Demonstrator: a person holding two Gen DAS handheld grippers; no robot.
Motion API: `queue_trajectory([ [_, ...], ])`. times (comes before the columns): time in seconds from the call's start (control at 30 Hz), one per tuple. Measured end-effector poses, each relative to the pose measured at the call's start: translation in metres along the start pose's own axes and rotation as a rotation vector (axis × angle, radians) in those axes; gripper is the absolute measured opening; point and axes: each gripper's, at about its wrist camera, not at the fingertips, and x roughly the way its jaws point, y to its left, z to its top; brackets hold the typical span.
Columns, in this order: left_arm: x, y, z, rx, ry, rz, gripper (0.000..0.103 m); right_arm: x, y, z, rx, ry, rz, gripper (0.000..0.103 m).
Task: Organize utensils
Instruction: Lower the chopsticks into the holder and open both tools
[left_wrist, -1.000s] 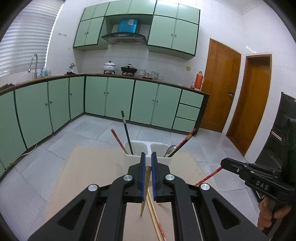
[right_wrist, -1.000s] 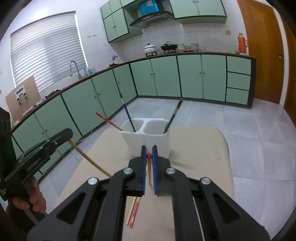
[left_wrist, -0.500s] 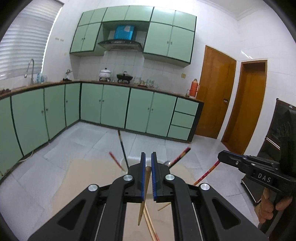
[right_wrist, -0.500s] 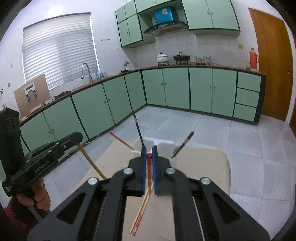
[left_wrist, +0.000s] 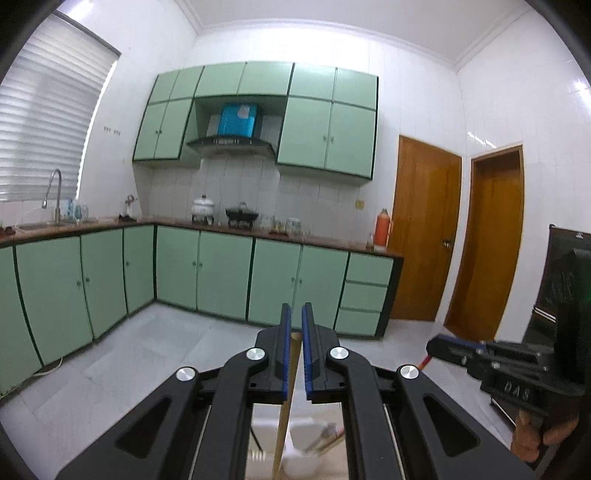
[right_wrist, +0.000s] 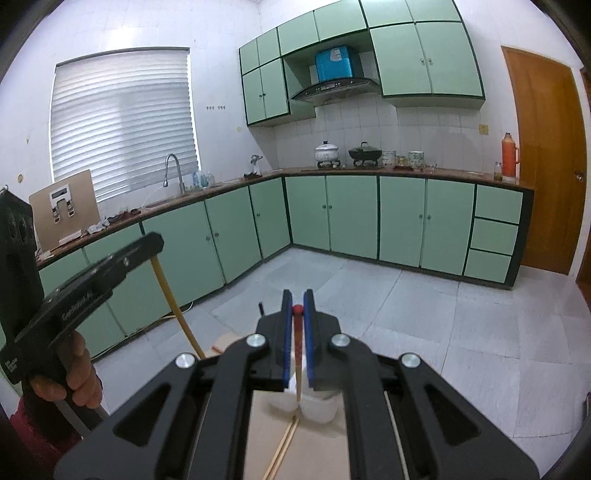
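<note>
We hold our left claw (left_wrist: 296, 325) clamped on a pale wooden chopstick (left_wrist: 284, 406), our right claw (right_wrist: 297, 310) on a red-tipped chopstick (right_wrist: 296, 347) — both hang above the white utensil holder (right_wrist: 317, 408) on the tan surface (right_wrist: 314, 454).

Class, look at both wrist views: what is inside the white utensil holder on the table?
In the white utensil holder, a spoon and a dark chopstick show. The left gripper and right gripper, each clamping a chopstick, cover the rest.
</note>
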Motion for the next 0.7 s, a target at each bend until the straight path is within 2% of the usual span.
queue_trajectory([
  [0.27,0.053,0.007,0.009,-0.022,-0.028,-0.001,0.004,0.05,-0.008,0.008,-0.027,0.024,-0.051,0.005],
  [0.5,0.103,0.018,-0.032,-0.048,0.076,0.003,0.004,0.099,-0.016,-0.023,-0.006,0.117,-0.056,0.005],
  [0.7,0.123,0.032,-0.074,-0.057,0.187,0.018,0.005,0.124,-0.02,-0.045,0.022,0.181,-0.044,0.006],
])
